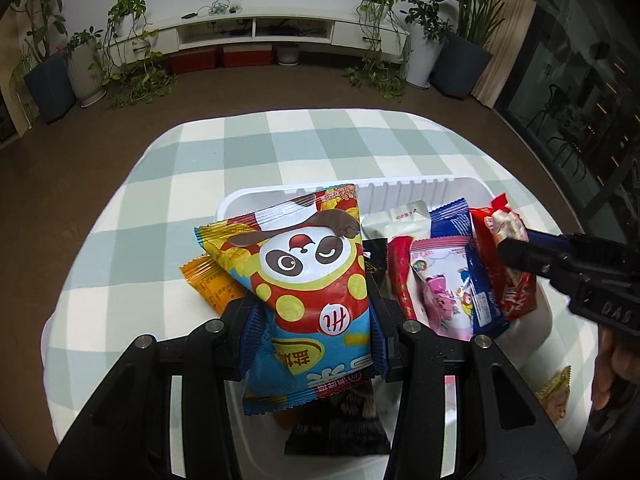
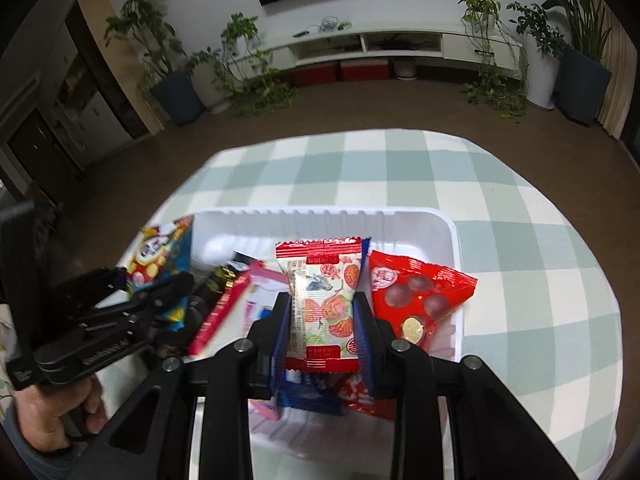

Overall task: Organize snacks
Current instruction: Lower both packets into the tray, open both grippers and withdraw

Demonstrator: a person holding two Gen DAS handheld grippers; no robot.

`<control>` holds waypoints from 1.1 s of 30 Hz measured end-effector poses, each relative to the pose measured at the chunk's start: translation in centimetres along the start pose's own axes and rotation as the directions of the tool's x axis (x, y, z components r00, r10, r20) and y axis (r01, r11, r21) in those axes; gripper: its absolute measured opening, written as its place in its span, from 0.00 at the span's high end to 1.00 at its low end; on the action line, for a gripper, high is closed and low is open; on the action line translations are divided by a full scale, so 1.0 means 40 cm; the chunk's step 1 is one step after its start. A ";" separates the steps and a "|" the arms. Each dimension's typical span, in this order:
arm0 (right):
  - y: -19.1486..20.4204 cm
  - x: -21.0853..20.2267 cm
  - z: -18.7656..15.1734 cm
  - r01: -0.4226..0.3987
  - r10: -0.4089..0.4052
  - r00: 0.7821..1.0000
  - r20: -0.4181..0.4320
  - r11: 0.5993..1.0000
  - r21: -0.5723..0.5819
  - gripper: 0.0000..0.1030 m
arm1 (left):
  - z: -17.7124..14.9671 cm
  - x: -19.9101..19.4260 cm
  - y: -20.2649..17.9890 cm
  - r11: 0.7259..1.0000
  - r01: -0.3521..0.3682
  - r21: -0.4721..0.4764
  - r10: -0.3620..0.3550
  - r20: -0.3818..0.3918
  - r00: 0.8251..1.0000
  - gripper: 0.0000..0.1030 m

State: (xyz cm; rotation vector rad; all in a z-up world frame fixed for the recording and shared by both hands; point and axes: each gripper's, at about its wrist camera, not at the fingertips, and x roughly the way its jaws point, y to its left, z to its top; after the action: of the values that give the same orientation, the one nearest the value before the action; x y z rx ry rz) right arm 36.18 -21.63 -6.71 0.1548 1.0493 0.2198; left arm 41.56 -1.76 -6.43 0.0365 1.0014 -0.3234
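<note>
My left gripper (image 1: 310,312) is shut on a large panda chip bag (image 1: 304,264) and holds it over the left end of the white tray (image 1: 400,190). My right gripper (image 2: 322,316) is shut on a strawberry snack packet (image 2: 326,300) with red ends, above the right part of the tray (image 2: 400,220). In the tray lie a red chocolate-ball bag (image 2: 420,292), a blue packet (image 1: 476,272), a pink packet (image 1: 440,284) and a red stick packet (image 1: 402,276). The right gripper shows in the left wrist view (image 1: 516,252), and the left one in the right wrist view (image 2: 160,284).
The tray sits on a table with a green-and-white checked cloth (image 1: 320,148). An orange packet (image 1: 212,284) lies on the cloth left of the tray. A dark packet (image 1: 340,432) lies in the tray below my left gripper. A gold packet (image 1: 556,392) lies at right.
</note>
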 end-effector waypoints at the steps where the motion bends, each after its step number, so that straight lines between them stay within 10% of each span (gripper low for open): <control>1: -0.001 0.006 -0.002 0.005 -0.005 1.000 -0.004 1.000 -0.001 0.69 | -0.003 0.007 0.001 1.000 0.001 0.003 -0.001 -0.001 1.000 0.59; 33: 0.008 0.014 -0.020 0.041 -0.041 0.999 -0.002 0.999 -0.011 0.59 | -0.019 0.001 -0.027 0.999 0.017 0.036 -0.017 -0.004 1.000 0.36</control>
State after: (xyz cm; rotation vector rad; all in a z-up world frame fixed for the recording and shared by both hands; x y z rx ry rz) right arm 35.73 -21.17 -7.49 0.1237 1.0520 0.1888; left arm 40.66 -2.65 -6.74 0.0609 1.0003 -0.3569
